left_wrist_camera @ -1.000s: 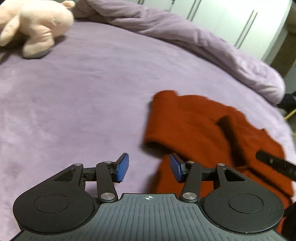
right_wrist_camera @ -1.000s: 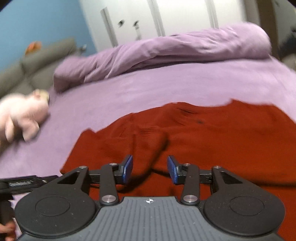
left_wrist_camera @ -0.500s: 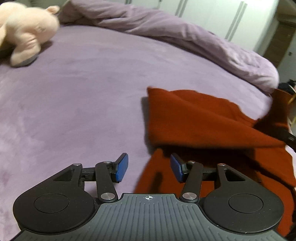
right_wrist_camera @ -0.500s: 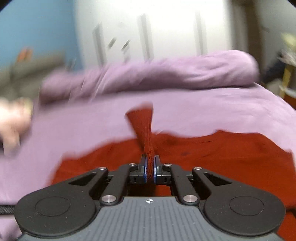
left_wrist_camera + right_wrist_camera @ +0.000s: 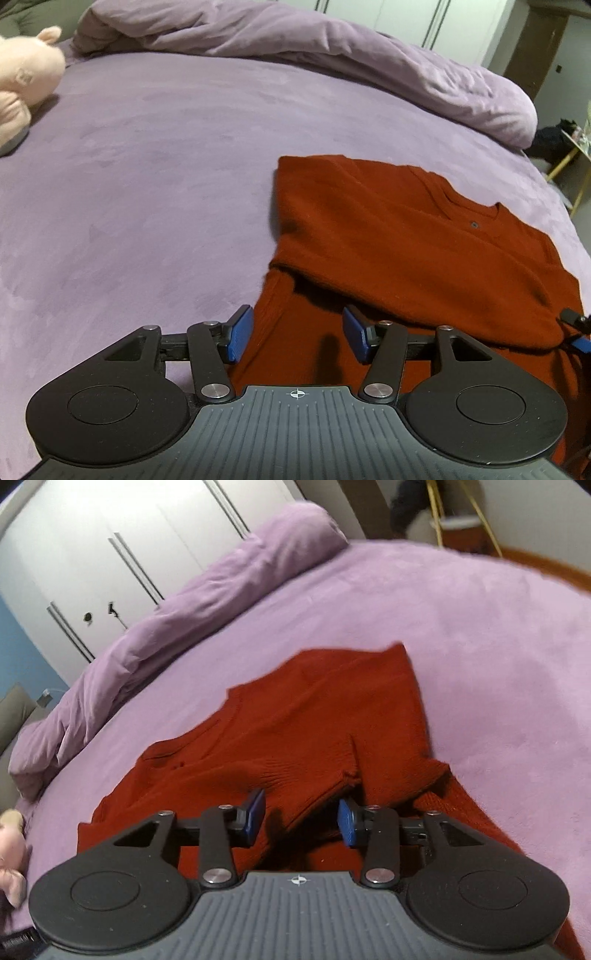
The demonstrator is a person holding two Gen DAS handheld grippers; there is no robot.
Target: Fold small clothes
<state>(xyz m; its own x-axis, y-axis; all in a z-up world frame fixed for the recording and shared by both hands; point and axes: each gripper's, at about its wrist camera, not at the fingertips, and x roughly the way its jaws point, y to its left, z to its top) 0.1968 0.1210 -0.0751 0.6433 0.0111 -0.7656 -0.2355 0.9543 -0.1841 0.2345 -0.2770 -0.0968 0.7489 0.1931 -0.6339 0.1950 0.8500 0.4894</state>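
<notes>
A rust-red sweater (image 5: 406, 236) lies part-folded on the purple bed (image 5: 147, 177), a rolled duvet (image 5: 332, 48) and a pink plush toy (image 5: 22, 81) farther off. The left gripper (image 5: 297, 334) hangs apart over the sweater's near edge, gripping nothing. The right gripper (image 5: 301, 821), tilted downward, is opening, a sweater fold lying loose between its jaws.

Black left gripper (image 5: 298, 339), blue pads (image 5: 240, 334), silver screws, seemingly ribbed grey housing.
</notes>
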